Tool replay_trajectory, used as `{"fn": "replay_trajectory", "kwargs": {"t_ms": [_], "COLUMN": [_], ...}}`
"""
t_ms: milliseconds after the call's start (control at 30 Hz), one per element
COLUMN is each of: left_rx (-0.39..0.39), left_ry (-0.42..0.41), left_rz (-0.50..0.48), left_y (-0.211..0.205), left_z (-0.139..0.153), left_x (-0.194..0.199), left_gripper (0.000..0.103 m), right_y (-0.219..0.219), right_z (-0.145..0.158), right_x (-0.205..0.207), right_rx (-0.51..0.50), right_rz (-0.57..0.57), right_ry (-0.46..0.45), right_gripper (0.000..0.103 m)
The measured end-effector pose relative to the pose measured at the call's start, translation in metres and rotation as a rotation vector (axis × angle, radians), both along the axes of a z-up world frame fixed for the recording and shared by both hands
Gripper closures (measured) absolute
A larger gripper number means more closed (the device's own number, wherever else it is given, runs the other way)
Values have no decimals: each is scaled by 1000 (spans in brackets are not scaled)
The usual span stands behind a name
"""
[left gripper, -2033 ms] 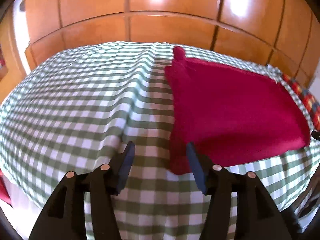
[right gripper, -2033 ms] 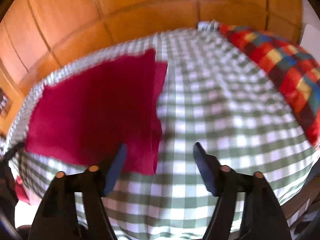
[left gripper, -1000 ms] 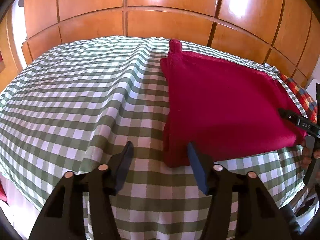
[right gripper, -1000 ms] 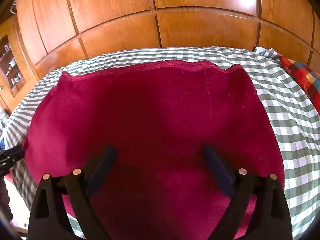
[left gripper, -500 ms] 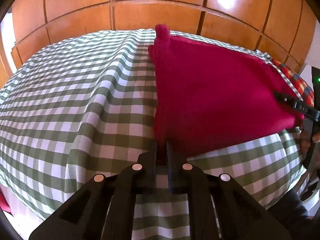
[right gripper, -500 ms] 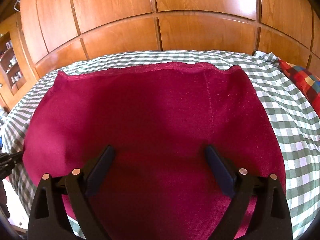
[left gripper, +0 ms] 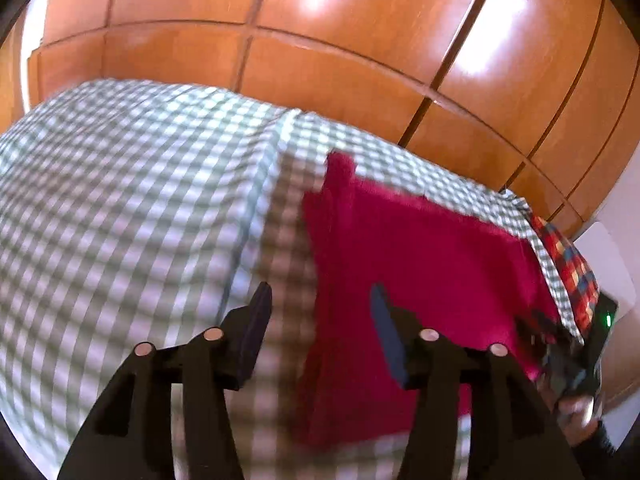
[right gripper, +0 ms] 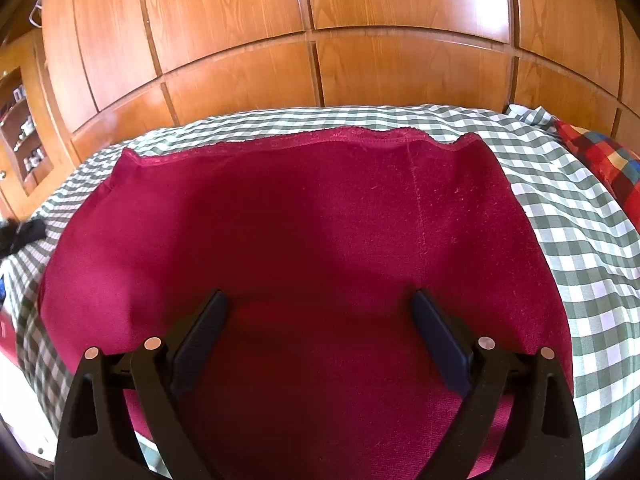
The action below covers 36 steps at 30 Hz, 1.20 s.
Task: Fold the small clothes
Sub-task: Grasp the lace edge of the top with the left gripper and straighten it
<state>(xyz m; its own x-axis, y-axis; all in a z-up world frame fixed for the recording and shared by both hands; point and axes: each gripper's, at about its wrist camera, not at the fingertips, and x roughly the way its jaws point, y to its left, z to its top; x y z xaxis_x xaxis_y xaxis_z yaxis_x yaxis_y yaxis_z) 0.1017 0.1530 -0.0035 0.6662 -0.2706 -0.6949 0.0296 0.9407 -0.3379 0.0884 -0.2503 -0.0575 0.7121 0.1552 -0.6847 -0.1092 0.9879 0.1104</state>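
Note:
A dark red cloth (right gripper: 312, 224) lies flat on a green and white checked bedcover (right gripper: 576, 232). In the left wrist view the cloth (left gripper: 424, 264) sits right of centre on the bedcover (left gripper: 120, 208). My left gripper (left gripper: 320, 300) is open and empty, raised above the cloth's left edge. My right gripper (right gripper: 320, 304) is open and empty, low over the near middle of the cloth. The right gripper's body (left gripper: 576, 364) shows at the far right of the left wrist view, by the cloth's right edge.
A wooden panelled wardrobe (right gripper: 320, 40) stands behind the bed. A red, yellow and blue plaid pillow (right gripper: 600, 160) lies at the right end of the bed. Wooden shelves (right gripper: 24, 128) with small items are at the far left.
My left gripper was shut on the cloth's near left edge half a second ago; it has opened, let go and lifted away. The right gripper has stayed open over the cloth.

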Motion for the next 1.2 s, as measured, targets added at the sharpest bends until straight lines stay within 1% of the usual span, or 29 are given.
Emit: {"fn": "replay_trajectory", "kwargs": {"t_ms": [67, 133, 233, 300, 333, 367, 400, 433, 467, 500, 533, 567, 600, 633, 667, 700, 767, 833, 867, 933, 1000, 1033, 1100, 1167, 1200], "left_rx": [-19, -48, -54, -40, -42, -49, -27, 8, 57, 121, 157, 174, 187, 198, 220, 239, 292, 355, 359, 337, 321, 315, 305, 330, 333], "left_ry": [18, 60, 118, 154, 151, 121, 76, 76, 94, 129, 140, 133, 135, 143, 149, 146, 106, 29, 2, -38, -77, -87, -94, -93, -85], "left_rz": [-4, 0, 7, 16, 19, 37, 56, 68, 81, 86, 87, 99, 120, 131, 148, 159, 164, 176, 181, 171, 143, 125, 70, 30, 20], "left_y": [-2, -3, -6, -11, -11, -11, -13, -16, -20, -25, -28, -30, -30, -30, -31, -32, -35, -44, -47, -52, -61, -66, -81, -96, -101], "left_z": [-2, -8, -21, -31, -32, -30, -27, -30, -37, -51, -62, -65, -64, -61, -58, -55, -43, -25, -19, -9, -3, -2, -6, -13, -16], "left_x": [28, 64, 99, 117, 120, 117, 113, 112, 112, 116, 119, 119, 119, 119, 119, 117, 107, 85, 73, 53, 30, 23, 12, 6, 7], "left_gripper": [52, 51, 53, 90, 94, 94, 94, 94, 93, 92, 86, 78, 75, 70, 62, 59, 59, 58, 58, 57, 55, 52, 51, 48, 48], "right_y": [0, 0, -1, -1, -2, -2, -1, -1, -1, 0, 0, 0, -1, -1, -1, 0, -1, 0, -2, -6, -16, -20, -27, -36, -42], "right_z": [0, 0, -1, -1, -1, -1, -2, -2, -2, -2, -2, -2, -2, -2, -2, -2, -1, 4, 8, 17, 33, 41, 55, 56, 53], "right_x": [0, 0, -1, -1, -1, -1, -1, -1, -1, -1, -1, -1, -1, -1, -1, -1, -1, -1, 0, -1, -1, 1, 12, 34, 47], "right_rx": [0, 1, 2, 3, 3, 4, 4, 4, 3, 1, -1, 0, 2, 3, 2, 1, 4, 10, 22, 59, 112, 127, 145, 156, 149], "right_rz": [0, -1, 0, 0, 0, -1, -2, -2, -2, 0, 1, 1, 0, -1, -1, 0, -1, -3, -1, 0, -8, -12, -25, -41, -67], "right_ry": [-2, -4, -8, -10, -12, -14, -16, -18, -18, -18, -18, -18, -18, -17, -16, -15, -9, 8, 19, 37, 26, 16, 18, 64, 87], "right_gripper": [11, 11, 11, 11, 11, 11, 11, 11, 11, 11, 11, 11, 11, 11, 11, 11, 11, 11, 11, 11, 11, 11, 11, 11, 11]}}
